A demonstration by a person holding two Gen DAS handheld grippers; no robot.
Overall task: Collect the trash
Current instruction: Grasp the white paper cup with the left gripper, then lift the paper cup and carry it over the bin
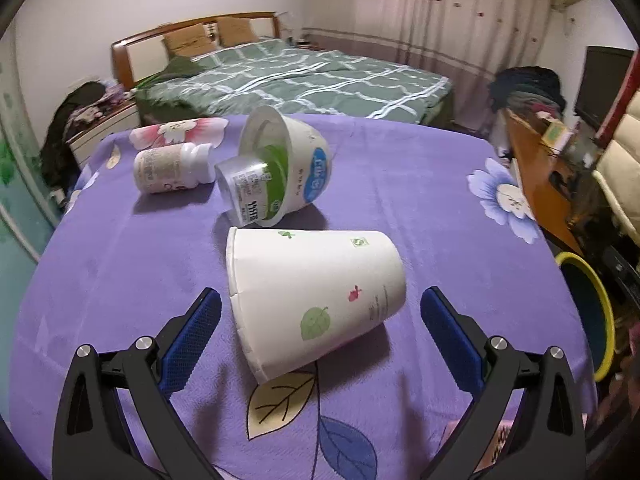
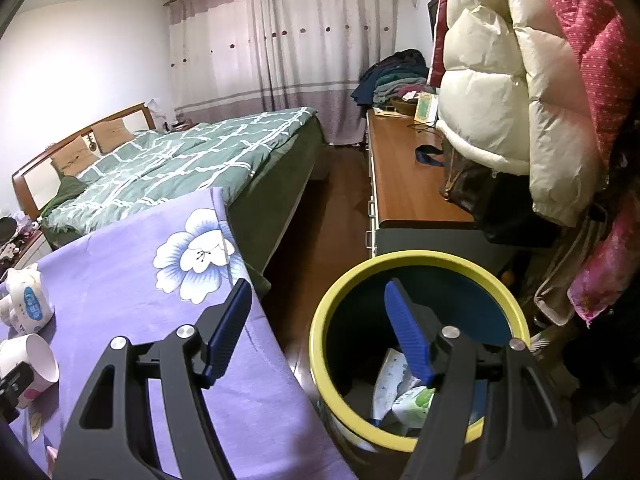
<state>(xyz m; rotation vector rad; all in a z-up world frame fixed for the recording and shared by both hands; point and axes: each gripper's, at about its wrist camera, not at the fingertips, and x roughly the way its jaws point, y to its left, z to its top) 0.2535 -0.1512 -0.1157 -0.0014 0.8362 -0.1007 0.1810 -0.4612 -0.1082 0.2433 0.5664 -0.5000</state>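
Observation:
A white paper cup (image 1: 316,300) printed with small leaves lies on its side on the purple floral tablecloth (image 1: 400,208). My left gripper (image 1: 320,312) is open, its blue pads (image 1: 192,336) standing wide on either side of the cup without touching it. Behind the cup lies a tipped white tub (image 1: 288,164) with a small plastic cup stuck in its mouth, and a small white bottle (image 1: 168,168) lies to its left. My right gripper (image 2: 316,328) is open and empty above the yellow-rimmed trash bin (image 2: 320,344), which holds crumpled wrappers (image 2: 404,396).
The bin stands on the wooden floor just off the table's right edge (image 2: 280,344). A bed (image 1: 296,76) lies beyond the table. A wooden dresser (image 2: 404,184) and hanging coats (image 2: 520,92) crowd the right side. The paper cup (image 2: 28,356) and tub (image 2: 32,304) show at the right wrist view's left edge.

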